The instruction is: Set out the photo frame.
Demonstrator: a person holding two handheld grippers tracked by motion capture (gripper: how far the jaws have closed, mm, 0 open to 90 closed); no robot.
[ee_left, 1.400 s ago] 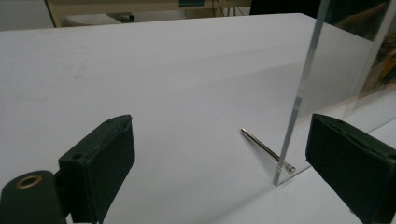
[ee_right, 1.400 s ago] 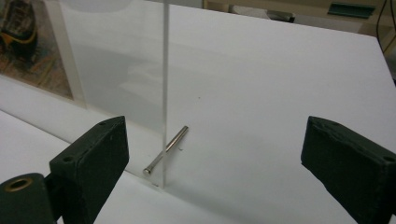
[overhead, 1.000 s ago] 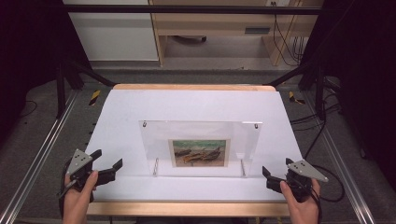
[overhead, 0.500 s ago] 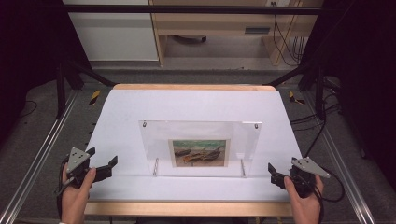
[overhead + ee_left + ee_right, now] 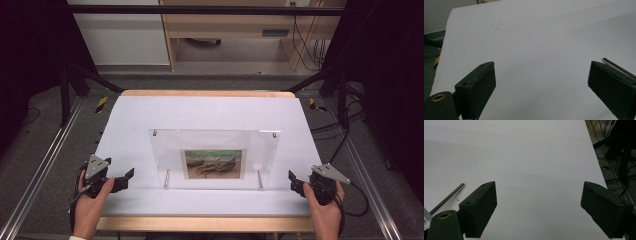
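Observation:
A clear acrylic picture frame (image 5: 214, 150) stands on two thin metal legs in the middle of the white table (image 5: 210, 112); a small painting of boats (image 5: 214, 163) sits behind its lower centre. My left gripper (image 5: 131, 174) rests at the table's front left corner, held in a hand, its jaws wide apart with only bare tabletop between them (image 5: 541, 80). At the front right corner my right gripper (image 5: 291, 177) is held the same way, open and holding nothing (image 5: 539, 195). A metal leg of the frame (image 5: 619, 67) pokes in at the edge of each gripper view (image 5: 447, 198).
The wooden table edge (image 5: 210, 223) runs along the front. Aluminium rails (image 5: 42, 165) flank the table on both sides. Cables (image 5: 345, 125) lie on the floor to the right, and a wooden desk (image 5: 235, 25) stands beyond the far edge.
Both hands have drawn their grippers back toward the table's front corners, slightly away from the frame. The frame has stayed put.

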